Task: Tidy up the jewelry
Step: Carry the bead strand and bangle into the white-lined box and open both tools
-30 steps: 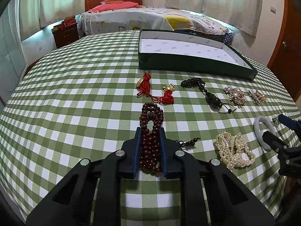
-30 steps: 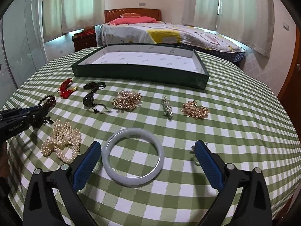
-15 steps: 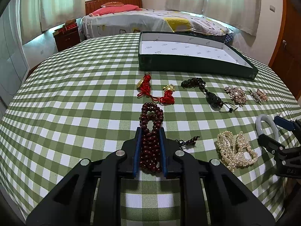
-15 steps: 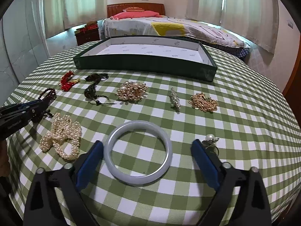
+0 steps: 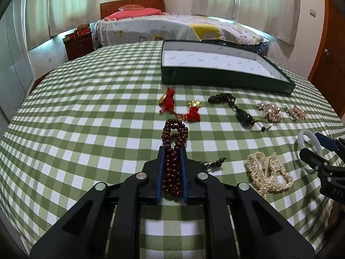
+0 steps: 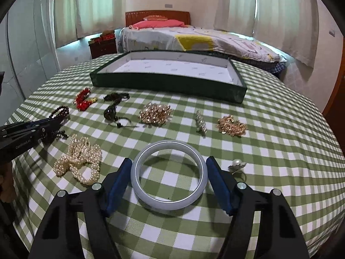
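Your left gripper (image 5: 171,170) pinches the floppy bead string (image 5: 173,149) mid-frame; right gripper (image 6: 168,180) closing around the rigid, slick bangle (image 6: 168,176), pads not yet touching.

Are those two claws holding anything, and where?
Left jaws clamp the dark red bead bracelet at its near end. Right jaws are closing around the pale bangle, not yet gripping.

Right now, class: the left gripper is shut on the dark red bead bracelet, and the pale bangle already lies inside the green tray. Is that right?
Not quite. The left gripper is shut on the dark red bead bracelet, but the pale bangle lies on the checked tablecloth between the closing jaws of the right gripper, not in the green tray. The right wrist view shows it.
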The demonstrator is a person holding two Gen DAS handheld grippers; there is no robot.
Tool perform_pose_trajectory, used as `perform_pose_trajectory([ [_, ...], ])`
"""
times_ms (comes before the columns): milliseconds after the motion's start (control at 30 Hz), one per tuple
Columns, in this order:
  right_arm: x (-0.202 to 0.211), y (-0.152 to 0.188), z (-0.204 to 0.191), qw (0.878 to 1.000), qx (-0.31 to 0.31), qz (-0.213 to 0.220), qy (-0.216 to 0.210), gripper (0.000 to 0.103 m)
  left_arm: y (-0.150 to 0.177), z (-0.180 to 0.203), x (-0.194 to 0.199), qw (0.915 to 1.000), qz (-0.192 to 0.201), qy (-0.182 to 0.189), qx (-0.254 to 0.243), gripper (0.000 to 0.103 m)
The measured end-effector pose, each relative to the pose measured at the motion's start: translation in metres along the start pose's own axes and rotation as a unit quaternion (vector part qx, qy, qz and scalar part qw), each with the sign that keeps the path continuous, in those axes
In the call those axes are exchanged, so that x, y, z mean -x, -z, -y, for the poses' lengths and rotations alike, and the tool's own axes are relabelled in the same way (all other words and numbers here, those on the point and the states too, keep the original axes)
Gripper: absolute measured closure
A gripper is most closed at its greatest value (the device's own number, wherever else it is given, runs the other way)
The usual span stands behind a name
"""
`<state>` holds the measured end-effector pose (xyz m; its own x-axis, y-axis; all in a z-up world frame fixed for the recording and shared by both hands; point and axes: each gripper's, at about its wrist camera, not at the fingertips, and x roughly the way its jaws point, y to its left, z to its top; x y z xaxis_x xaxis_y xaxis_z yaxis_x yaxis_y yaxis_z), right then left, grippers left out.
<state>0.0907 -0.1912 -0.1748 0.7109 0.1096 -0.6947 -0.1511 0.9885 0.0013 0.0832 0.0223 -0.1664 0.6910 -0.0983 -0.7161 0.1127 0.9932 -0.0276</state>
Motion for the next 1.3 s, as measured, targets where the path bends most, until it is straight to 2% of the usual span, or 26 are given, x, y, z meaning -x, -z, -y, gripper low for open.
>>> perform_pose_trajectory([
  [300, 0.01, -0.009, 0.009, 1.0, -0.013, 0.017, 0.001, 0.034, -0.012, 0.017, 0.019, 0.9987, 0.04, 0.001, -0.032, 0.091],
  [733, 0.026, -0.033, 0.024, 0.998, -0.032, 0.051, 0.006, 0.034, -0.041, 0.008, 0.032, 0.9983, 0.056, 0.016, 0.006, 0.091],
  [1033, 0.03, -0.064, 0.032, 0.996, -0.035, 0.079, 0.005, 0.034, -0.076, 0.018, 0.032, 0.9964, 0.081, 0.025, 0.0, 0.091],
  [1300, 0.018, -0.11, 0.044, 0.994, -0.031, 0.106, 0.007, 0.034, -0.126, 0.028, 0.006, 0.9946, 0.098, 0.034, -0.006, 0.091],
])
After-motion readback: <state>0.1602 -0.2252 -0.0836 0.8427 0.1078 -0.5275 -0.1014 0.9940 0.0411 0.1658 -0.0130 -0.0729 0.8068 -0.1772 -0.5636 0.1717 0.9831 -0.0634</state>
